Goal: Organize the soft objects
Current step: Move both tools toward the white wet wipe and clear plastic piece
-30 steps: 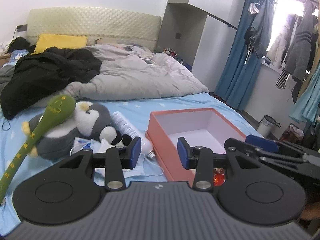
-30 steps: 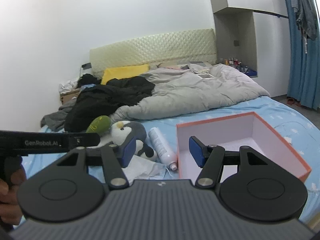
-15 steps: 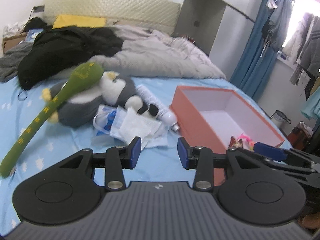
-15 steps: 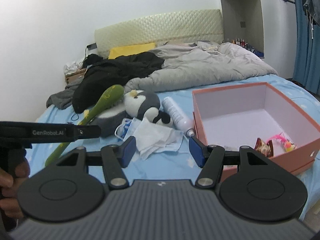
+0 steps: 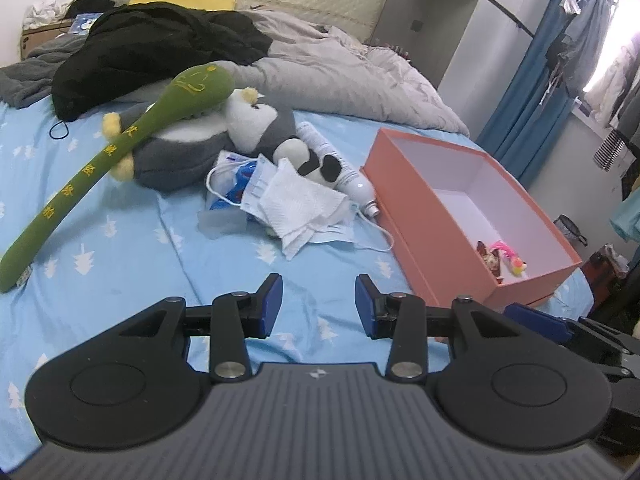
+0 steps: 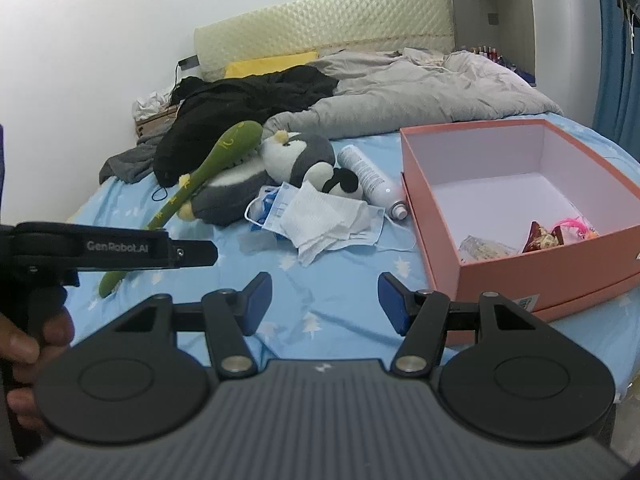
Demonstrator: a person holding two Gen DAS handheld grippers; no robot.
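Both grippers hang over the near part of the bed (image 5: 132, 280), above its blue sheet with white tree shapes. The left gripper (image 5: 319, 304) has its jaws apart with nothing between them, only sheet showing in the gap. The right gripper (image 6: 324, 303) is parted a little wider and is empty too.

The soft things lie in a heap farther up the bed. A grey and white penguin toy (image 5: 208, 140) lies on its side, and a long green plush stick (image 5: 132, 144) with yellow characters leans across it, its thin end reaching down to the sheet at the left. A small black and white plush (image 5: 312, 160) sits against the penguin. Just in front of them lie a folded white tissue (image 5: 300, 204) on top of a blue face mask (image 5: 256, 184), and a white spray can (image 5: 344, 172) lies between this heap and the box.

The orange box (image 5: 416, 220) stands open to the right of the heap, near the bed's edge. In its near corner are a few small bright things, perhaps wrapped sweets; they are too small to tell.

A hand (image 6: 28, 340) holds the left gripper's handle at the left edge of the right wrist view.
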